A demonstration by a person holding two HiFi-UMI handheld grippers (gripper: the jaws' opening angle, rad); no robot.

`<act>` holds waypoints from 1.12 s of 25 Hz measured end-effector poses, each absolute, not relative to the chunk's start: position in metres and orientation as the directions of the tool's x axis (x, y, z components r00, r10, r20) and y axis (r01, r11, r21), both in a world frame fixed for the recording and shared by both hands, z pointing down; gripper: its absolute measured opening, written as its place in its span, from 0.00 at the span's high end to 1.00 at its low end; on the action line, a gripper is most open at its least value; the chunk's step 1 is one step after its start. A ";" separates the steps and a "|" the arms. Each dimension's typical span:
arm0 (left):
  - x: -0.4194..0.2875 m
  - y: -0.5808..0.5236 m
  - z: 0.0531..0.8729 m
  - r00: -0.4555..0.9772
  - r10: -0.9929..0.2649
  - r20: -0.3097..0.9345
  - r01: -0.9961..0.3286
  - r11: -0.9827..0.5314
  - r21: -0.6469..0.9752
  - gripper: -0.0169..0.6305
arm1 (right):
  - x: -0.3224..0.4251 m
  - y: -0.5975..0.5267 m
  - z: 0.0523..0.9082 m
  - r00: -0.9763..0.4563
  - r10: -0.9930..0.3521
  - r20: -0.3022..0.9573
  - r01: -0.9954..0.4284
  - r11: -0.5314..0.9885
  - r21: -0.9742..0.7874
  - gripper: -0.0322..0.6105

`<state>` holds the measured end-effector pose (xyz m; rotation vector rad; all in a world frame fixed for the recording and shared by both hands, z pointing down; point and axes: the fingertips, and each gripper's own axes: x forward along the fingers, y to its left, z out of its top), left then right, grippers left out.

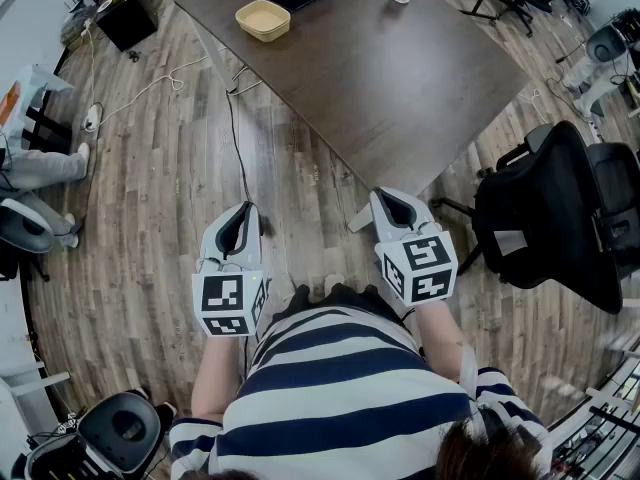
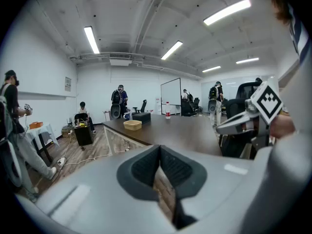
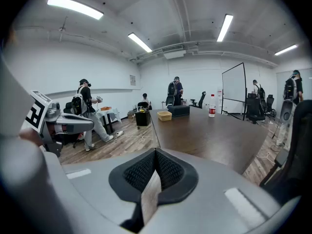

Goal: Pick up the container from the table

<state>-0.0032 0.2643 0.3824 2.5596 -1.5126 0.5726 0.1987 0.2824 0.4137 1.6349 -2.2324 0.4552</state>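
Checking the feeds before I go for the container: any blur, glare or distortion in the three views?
Head view: sharp, evenly lit, edges bowed; yellow container on the table reads clearly. Left gripper view: strong fisheye, dark corners, near jaws soft. Right gripper view: same fisheye, bright ceiling strips, container small but distinct.

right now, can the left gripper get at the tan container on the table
Probably not yet. The tan container sits at the far end of the table, while the left gripper hangs shut over the floor, short of the near corner. Nothing blocks it; stepping closer should do.
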 end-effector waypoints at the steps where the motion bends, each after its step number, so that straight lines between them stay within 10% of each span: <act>1: -0.001 0.264 0.383 0.429 -0.821 0.377 -0.864 -0.495 -0.094 0.97 | 0.202 0.283 0.415 -0.280 -0.849 0.448 -0.956 0.287 -0.054 0.95; 28: -0.022 0.190 0.390 0.425 -0.831 0.360 -0.882 -0.469 -0.042 0.97 | 0.170 0.215 0.422 -0.347 -0.820 0.455 -0.930 0.365 -0.051 0.95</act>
